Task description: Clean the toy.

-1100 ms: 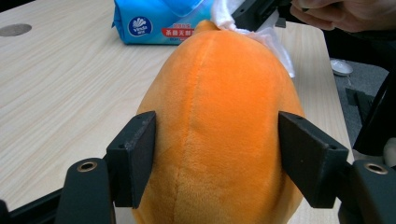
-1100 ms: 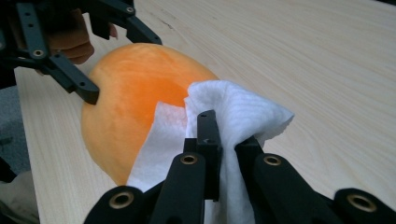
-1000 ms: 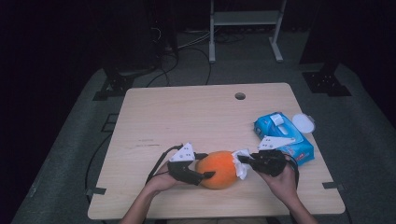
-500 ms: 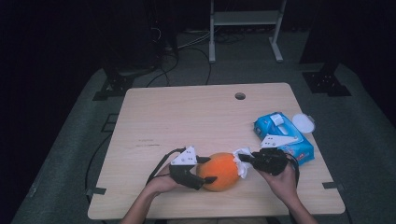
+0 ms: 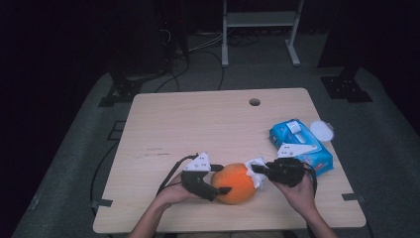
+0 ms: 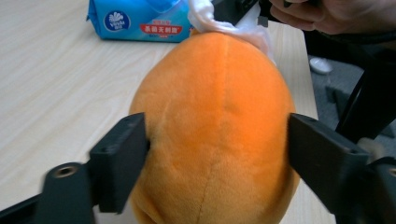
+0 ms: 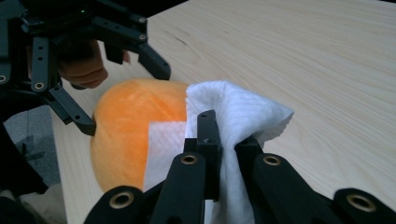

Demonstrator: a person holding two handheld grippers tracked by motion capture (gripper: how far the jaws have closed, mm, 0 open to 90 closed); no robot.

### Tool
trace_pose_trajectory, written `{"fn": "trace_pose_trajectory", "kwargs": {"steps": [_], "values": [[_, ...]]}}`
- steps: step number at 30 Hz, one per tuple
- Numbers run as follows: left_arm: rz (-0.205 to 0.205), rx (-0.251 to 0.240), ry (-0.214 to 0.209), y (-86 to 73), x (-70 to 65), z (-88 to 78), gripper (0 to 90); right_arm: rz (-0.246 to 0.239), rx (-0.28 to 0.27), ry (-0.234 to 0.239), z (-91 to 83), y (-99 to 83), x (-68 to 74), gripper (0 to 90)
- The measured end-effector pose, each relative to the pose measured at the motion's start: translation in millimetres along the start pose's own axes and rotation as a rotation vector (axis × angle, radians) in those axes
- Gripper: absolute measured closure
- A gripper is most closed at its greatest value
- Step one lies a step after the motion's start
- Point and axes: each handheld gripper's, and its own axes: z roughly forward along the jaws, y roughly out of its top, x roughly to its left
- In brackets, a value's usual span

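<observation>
An orange plush fruit [image 5: 236,182] lies near the table's front edge. My left gripper [image 5: 224,179] reaches around it from the left. Its jaws have just been opening. In the left gripper view the fruit [image 6: 215,130] sits between the pads, which rest at its sides without squeezing. My right gripper [image 5: 255,169] is shut on a white tissue [image 5: 258,165] and holds it against the fruit's right side. In the right gripper view the tissue [image 7: 233,102] drapes over the jaws and onto the fruit [image 7: 126,126], with the left gripper [image 7: 125,100] beyond.
A blue pack of wipes [image 5: 299,146] lies just behind my right hand, with a white round lid [image 5: 322,130] beside it. The wooden table [image 5: 198,124] has a cable hole [image 5: 254,102] near its far edge. Dark floor and stands surround the table.
The left gripper's jaws stand wider around the plush fruit than before. Both hands and the fruit have kept their places.
</observation>
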Motion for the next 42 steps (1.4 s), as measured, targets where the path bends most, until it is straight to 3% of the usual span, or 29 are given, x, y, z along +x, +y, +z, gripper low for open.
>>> {"fn": "trace_pose_trajectory", "kwargs": {"steps": [6,11,14,16,18,21,22,24,29,31,34,36,41,42], "values": [[0.058,0.018,-0.001,4.3,-11.7,4.5,28.4,0.058,0.01,0.0,-1.9,-3.9,-12.7,85.1],[0.114,0.035,-0.002,7.0,-19.0,9.3,28.6,0.033,-0.003,0.049,-1.2,3.7,1.2,85.3],[0.123,0.038,-0.005,7.1,-20.7,10.8,28.4,-0.01,-0.009,0.085,2.7,9.9,15.5,85.3],[0.109,0.034,-0.01,6.1,-18.6,9.2,28.3,-0.042,0.003,0.062,3.9,11.4,19.9,85.3],[0.098,0.024,-0.02,4.0,-16.3,7.8,28.3,-0.024,0.004,0.056,2.8,9.9,14.0,85.3],[0.078,0.01,-0.021,2.1,-12.9,6.2,28.2,-0.006,0.039,-0.014,0.3,2.4,-0.8,85.3],[0.079,0.003,-0.022,1.7,-13.4,6.7,28.2,0.022,0.037,-0.004,-0.9,-1.1,-6.4,85.3],[0.104,0.001,-0.02,2.3,-15.3,8.5,28.2,0.048,0.035,0.016,-3.3,-4.4,-10.1,85.2],[0.162,0.027,-0.008,6.2,-23.0,11.2,28.1,-0.001,0.036,0.026,0.7,2.6,5.2,85.2],[0.177,0.022,-0.008,6.6,-25.0,12.3,28.0,-0.022,0.025,0.054,2.8,6.4,12.0,85.2],[0.182,0.011,-0.013,7.2,-27.1,14.7,26.9,-0.048,0.015,0.095,6.3,11.1,20.7,85.2],[0.191,0.012,-0.014,7.1,-26.7,13.9,27.4,-0.077,0.031,0.079,8.0,12.4,23.7,85.1],[0.21,0.009,-0.018,8.3,-29.1,15.4,29.2,-0.016,0.024,0.072,6.1,9.0,11.4,85.2],[0.22,0.012,-0.02,8.8,-30.7,16.2,29.2,-0.024,0.026,0.069,6.6,9.3,13.6,85.2]]}}
